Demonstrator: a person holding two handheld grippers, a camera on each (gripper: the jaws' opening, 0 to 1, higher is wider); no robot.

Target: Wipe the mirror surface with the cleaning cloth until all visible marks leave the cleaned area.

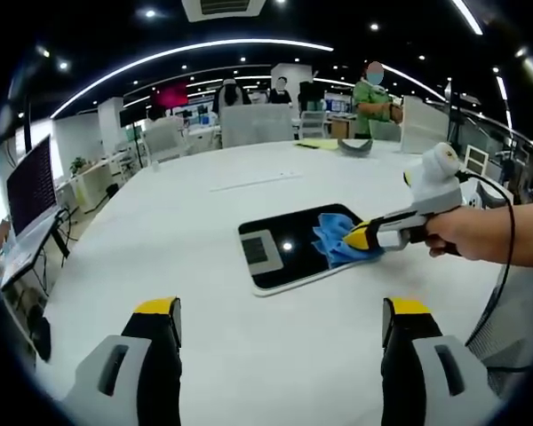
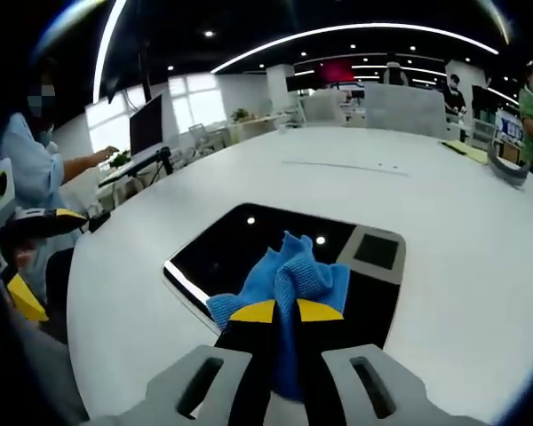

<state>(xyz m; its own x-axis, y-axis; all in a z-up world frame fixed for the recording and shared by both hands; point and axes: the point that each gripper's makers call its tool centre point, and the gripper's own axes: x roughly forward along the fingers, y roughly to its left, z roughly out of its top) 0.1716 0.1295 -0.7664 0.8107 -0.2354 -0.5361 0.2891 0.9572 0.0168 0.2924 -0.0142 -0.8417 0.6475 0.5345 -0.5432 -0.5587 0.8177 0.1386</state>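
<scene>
**Cloth on mirror, wipe underway, R tool clamped**

Left gripper view, L to R: left gripper (image 1: 282, 324) hangs low over bare white table (image 1: 160, 231), jaws wide apart, nothing between them, well short of the mirror (image 1: 289, 253). Mirror lies flat mid-table, dark glass w/ ceiling-light reflections and a grey square patch at its left end. Blue cleaning cloth (image 1: 335, 238) sits on the mirror's right part, pinched by the right gripper (image 1: 360, 238), which comes in from the right w/ a hand (image 1: 466, 232) behind it.

Right gripper view: right gripper (image 2: 286, 312) jaws closed tight on the cloth (image 2: 289, 275), cloth bunched up on the mirror's (image 2: 240, 248) near half.

Risks, my read: mirror unheld, so a hard push could slide or spin it on the slick table. Bunched cloth = small contact patch, streaks likely missed. Can't tell any marks on the glass, too reflective.

Room: plenty of bare table all round the mirror, table edges well apart from it. Far end has a dark item (image 1: 355, 146) and papers, not in the way.
</scene>
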